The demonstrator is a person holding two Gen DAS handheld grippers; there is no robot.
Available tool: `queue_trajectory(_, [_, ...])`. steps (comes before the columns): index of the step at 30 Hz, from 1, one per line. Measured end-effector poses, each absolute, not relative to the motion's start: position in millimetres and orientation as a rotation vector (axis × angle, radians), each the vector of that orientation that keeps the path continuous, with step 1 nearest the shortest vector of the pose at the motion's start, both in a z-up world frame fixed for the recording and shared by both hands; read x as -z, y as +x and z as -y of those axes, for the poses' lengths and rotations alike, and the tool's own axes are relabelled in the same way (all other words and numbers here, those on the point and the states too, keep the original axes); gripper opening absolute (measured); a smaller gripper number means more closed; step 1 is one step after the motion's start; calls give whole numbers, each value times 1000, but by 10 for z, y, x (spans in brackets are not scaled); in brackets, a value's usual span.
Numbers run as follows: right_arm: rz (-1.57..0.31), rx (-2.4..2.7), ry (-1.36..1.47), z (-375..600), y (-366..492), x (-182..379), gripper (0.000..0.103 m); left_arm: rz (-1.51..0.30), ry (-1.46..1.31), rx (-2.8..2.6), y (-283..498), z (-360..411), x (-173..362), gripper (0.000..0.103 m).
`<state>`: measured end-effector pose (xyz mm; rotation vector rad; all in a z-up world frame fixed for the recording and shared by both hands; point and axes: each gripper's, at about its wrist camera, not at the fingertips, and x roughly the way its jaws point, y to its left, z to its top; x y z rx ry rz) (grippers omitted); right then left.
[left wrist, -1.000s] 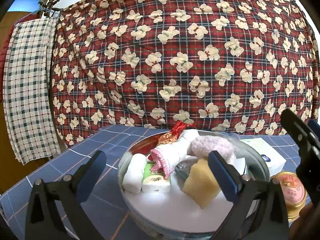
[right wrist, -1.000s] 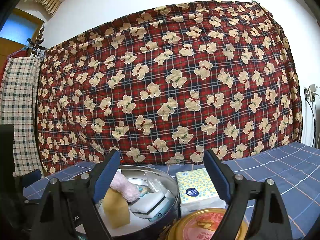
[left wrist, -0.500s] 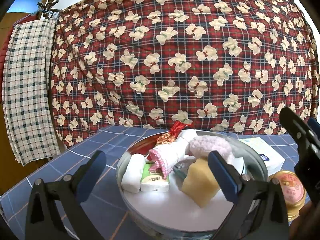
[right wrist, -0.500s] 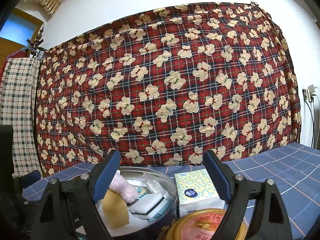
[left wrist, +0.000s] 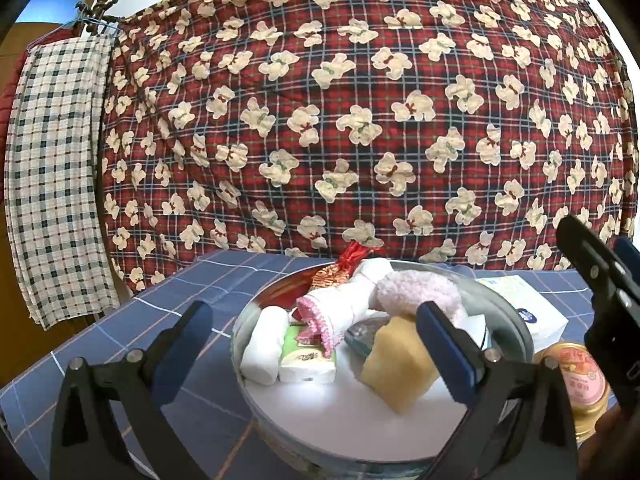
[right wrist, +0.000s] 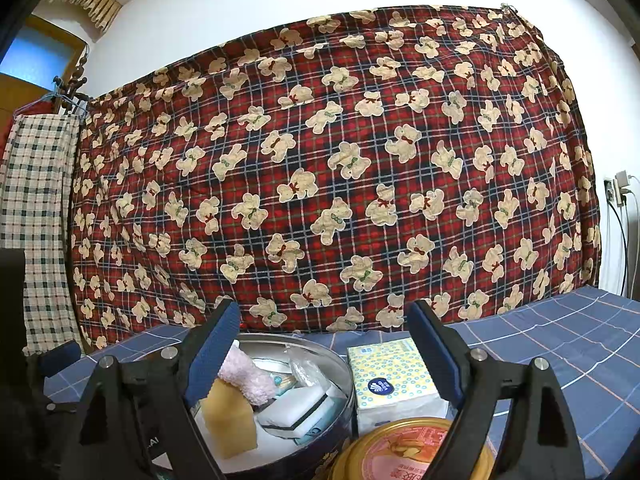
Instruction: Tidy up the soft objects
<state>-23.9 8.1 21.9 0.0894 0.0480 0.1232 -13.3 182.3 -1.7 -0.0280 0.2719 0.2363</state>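
Observation:
A round metal tin (left wrist: 240,344) (right wrist: 344,384) on the blue checked table holds soft items: a yellow sponge (left wrist: 396,368) (right wrist: 230,416), a pink fluffy cloth (left wrist: 416,292) (right wrist: 244,376), a white sock with pink trim (left wrist: 332,312), a white roll (left wrist: 262,348), a green-labelled tissue pack (left wrist: 306,360) and a white sponge (right wrist: 292,408). My left gripper (left wrist: 312,336) stands open just in front of the tin, nothing between its fingers. My right gripper (right wrist: 324,344) is open too, above the tin's right rim and a tissue pack (right wrist: 392,380) (left wrist: 520,308).
A gold-and-pink round lid (right wrist: 408,452) (left wrist: 580,380) lies right of the tin. A red plaid bear-print quilt (left wrist: 360,120) hangs behind the table. A checked cloth (left wrist: 52,176) hangs at the left. The blue tablecloth (right wrist: 560,352) stretches right.

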Motion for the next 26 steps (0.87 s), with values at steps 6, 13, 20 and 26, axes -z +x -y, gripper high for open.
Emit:
queue_trajectory(6, [-46, -124, 91, -77, -241, -222, 88, -271, -33, -235, -132, -1824, 20, 103])
queue_trajectory(13, [-19, -106, 110, -3, -285, -210, 88, -281, -46, -236, -132, -1838, 24, 103])
queue_trajectory(20, [-27, -104, 104, -29, -276, -217, 88, -301, -63, -219, -105, -1848, 36, 103])
queue_trajectory(26, [-27, -103, 104, -28, -271, -217, 88, -296, -41, -199, -105, -1789, 38, 103])
